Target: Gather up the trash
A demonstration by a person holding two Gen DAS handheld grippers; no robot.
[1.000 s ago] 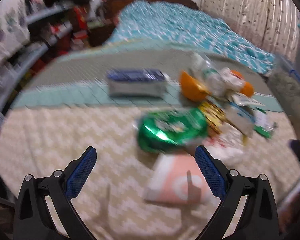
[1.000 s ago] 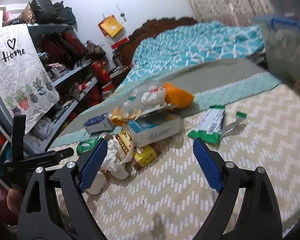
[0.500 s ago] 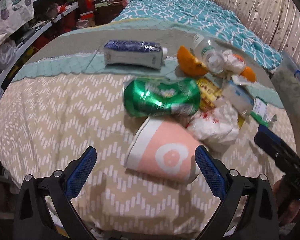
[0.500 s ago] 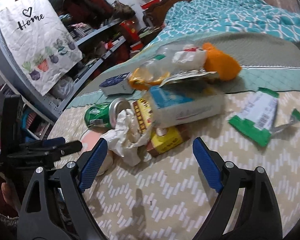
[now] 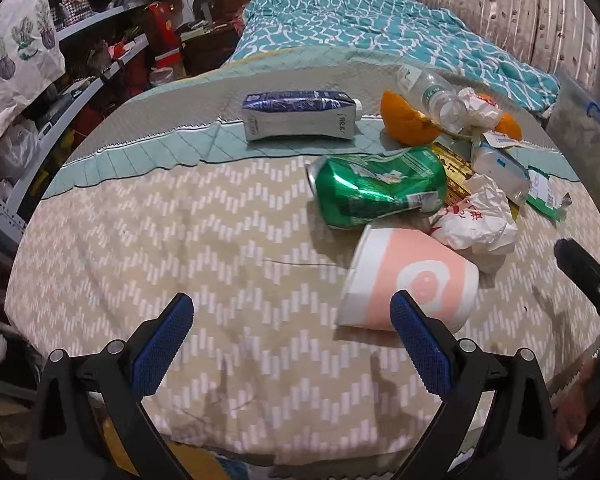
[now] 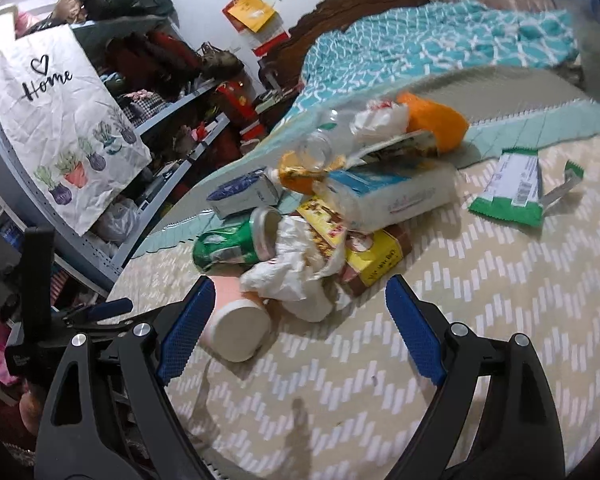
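Note:
A heap of trash lies on the zigzag-patterned bed cover [image 5: 180, 240]. A pink and white paper cup [image 5: 410, 280] lies on its side nearest me, behind it a crushed green can [image 5: 380, 186], crumpled white paper [image 5: 478, 220] and a blue carton [image 5: 300, 116]. My left gripper [image 5: 290, 338] is open above the cover, its right finger just in front of the cup. My right gripper [image 6: 296, 322] is open too, nothing between its fingers; the cup [image 6: 238, 326], white paper [image 6: 296, 276], green can [image 6: 232, 242] and a yellow box [image 6: 374, 258] lie just beyond it.
Orange peel [image 5: 408, 122], a clear bottle [image 5: 432, 92], a tissue pack [image 6: 392, 196] and a green wrapper [image 6: 512, 188] lie further back. A teal quilt [image 5: 380, 28] covers the bed's far end. Cluttered shelves [image 6: 160, 120] stand on the left. The bed's near edge [image 5: 240, 452] is close.
Both grippers have come closer to the trash heap. In the left view the cup has shifted right, next to the right finger. In the right view the heap has grown larger and nearer.

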